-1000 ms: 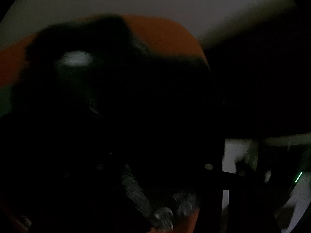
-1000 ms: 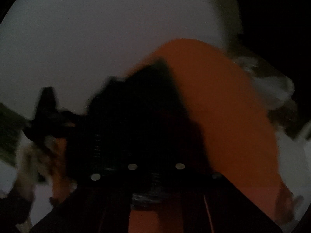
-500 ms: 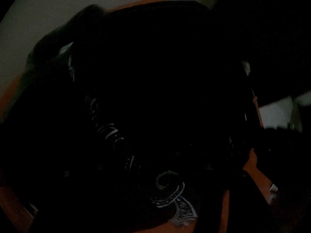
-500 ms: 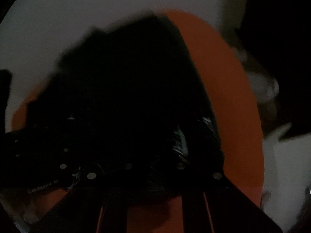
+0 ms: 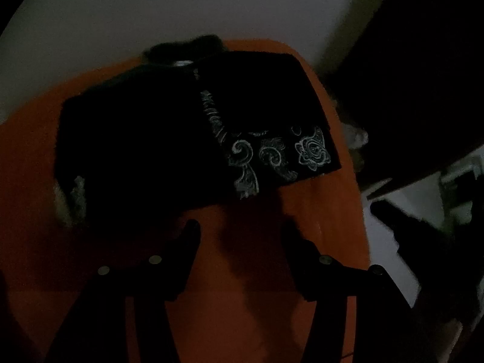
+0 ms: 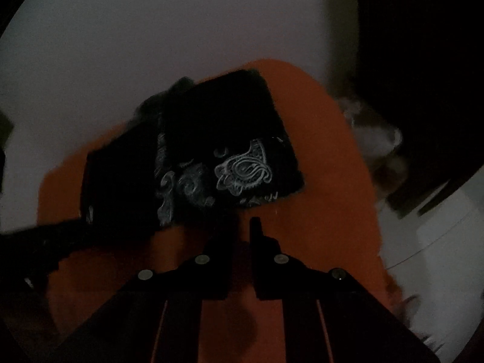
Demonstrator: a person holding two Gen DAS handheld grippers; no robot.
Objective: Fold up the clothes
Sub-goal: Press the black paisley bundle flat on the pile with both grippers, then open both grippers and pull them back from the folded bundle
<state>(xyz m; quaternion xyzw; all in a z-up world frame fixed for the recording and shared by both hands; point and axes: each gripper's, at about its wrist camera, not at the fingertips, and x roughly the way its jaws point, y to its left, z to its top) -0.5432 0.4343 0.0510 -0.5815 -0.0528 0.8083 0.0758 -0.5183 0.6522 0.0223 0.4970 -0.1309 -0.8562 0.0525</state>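
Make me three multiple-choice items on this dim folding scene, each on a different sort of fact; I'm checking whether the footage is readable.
1. Where does the black garment lie?
A. on the orange surface
B. hanging from a hook
C. inside a basket

2. What colour is the paisley pattern on the garment?
A. red
B. whitish
C. yellow

3. How do the left tongs stand?
A. clamped on the garment
B. open with nothing between them
C. gripping a hanger

Answers:
1. A: in both views the garment rests flat on the orange surface, in front of both tongs.
2. B: the swirls show pale white-grey against the black cloth.
3. B: the left view shows bare orange between the spread fingers; the right tongs are nearly shut and also hold nothing.
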